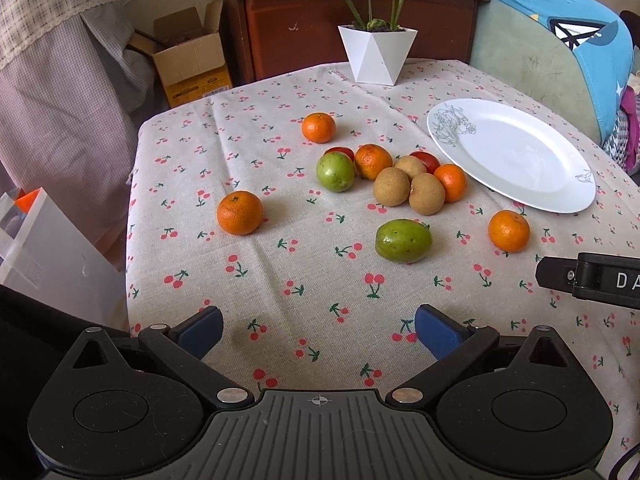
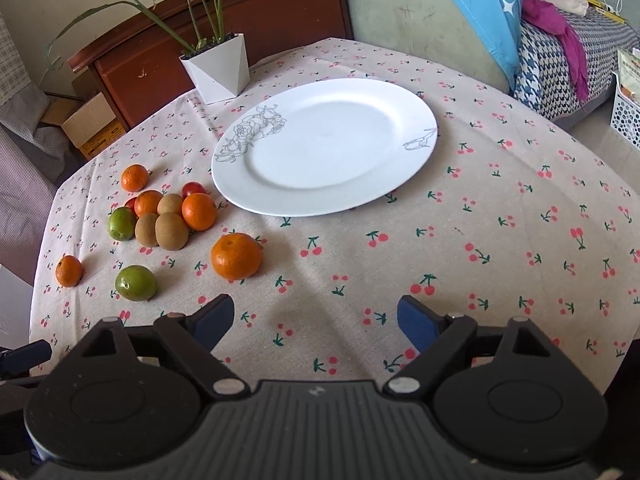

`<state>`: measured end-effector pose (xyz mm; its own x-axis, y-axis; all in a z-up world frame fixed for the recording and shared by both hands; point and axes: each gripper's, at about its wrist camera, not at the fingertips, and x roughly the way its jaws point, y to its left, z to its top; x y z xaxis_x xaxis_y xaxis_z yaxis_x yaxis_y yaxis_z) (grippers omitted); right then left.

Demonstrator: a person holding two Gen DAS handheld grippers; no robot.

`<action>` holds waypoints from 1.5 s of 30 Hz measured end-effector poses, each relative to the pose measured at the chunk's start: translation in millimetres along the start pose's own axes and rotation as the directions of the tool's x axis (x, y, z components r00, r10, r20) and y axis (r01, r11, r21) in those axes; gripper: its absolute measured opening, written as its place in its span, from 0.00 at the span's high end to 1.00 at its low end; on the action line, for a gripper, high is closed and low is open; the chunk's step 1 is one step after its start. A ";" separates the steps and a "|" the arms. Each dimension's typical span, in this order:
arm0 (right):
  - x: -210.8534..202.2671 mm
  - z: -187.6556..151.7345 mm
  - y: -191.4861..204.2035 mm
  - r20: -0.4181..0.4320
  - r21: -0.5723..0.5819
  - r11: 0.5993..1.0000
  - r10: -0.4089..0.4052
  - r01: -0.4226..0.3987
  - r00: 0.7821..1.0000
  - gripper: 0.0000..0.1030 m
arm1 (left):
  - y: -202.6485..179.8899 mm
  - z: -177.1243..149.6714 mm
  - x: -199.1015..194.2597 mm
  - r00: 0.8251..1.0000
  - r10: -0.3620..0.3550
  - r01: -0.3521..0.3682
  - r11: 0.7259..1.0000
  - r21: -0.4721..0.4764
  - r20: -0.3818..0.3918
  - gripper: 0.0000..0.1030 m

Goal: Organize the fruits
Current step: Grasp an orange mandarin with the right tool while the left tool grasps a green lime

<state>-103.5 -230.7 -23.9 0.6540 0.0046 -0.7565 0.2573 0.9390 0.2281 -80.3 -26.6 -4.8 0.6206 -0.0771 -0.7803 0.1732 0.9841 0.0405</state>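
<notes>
Both your left claw [image 1: 319,330] and right claw [image 2: 316,322] hang released above the tabletop [image 2: 500,220]. The plate [image 2: 400,160] sits bare; the nearest orange [image 2: 236,256] lies just beside it, so centre your right claw before closing gently.

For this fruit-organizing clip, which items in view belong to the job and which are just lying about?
Job items:
- oranges
- green fruits
- brown fruits
- red fruits
- plate, holding nothing
- left hand-held gripper and right hand-held gripper, both open

Lying about:
- potted plant
- cardboard box
- cushion
- cabinet
</notes>
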 end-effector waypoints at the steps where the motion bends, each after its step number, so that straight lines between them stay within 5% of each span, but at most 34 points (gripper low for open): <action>1: -0.8 -0.4 -2.1 0.005 0.006 1.000 0.011 -0.011 1.000 0.19 | 0.2 0.5 -1.0 1.000 -0.009 0.009 1.000 -0.006 0.007 0.02; 12: -0.4 0.8 -0.9 0.047 0.019 0.988 0.150 -0.151 0.988 0.49 | -13.9 8.6 -1.3 0.991 -0.105 0.106 0.994 -0.003 0.079 0.12; 24: 8.4 5.5 10.5 0.059 -0.020 0.983 0.185 -0.184 0.981 0.60 | -16.3 16.2 17.8 0.989 -0.123 0.124 0.992 -0.015 0.087 0.36; 29: 15.9 9.1 10.9 0.059 0.017 0.978 0.206 -0.208 0.977 0.62 | -17.6 18.3 21.5 0.987 -0.130 0.132 0.991 -0.010 0.096 0.37; 39: 26.2 9.3 19.2 0.064 0.017 0.977 0.212 -0.214 0.975 0.69 | -16.4 18.0 20.2 0.978 -0.176 0.177 0.984 0.003 0.109 0.68; 45: 23.6 8.6 23.3 0.069 -0.011 0.979 0.204 -0.204 0.977 0.70 | -13.2 18.2 19.3 0.975 -0.192 0.194 0.981 -0.014 0.109 0.68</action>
<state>-75.9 -211.7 -31.2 0.7400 0.1724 -0.6501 0.1109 0.9221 0.3708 -56.7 -44.0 -9.0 0.6554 -0.2812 -0.7010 0.2796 0.9525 -0.1206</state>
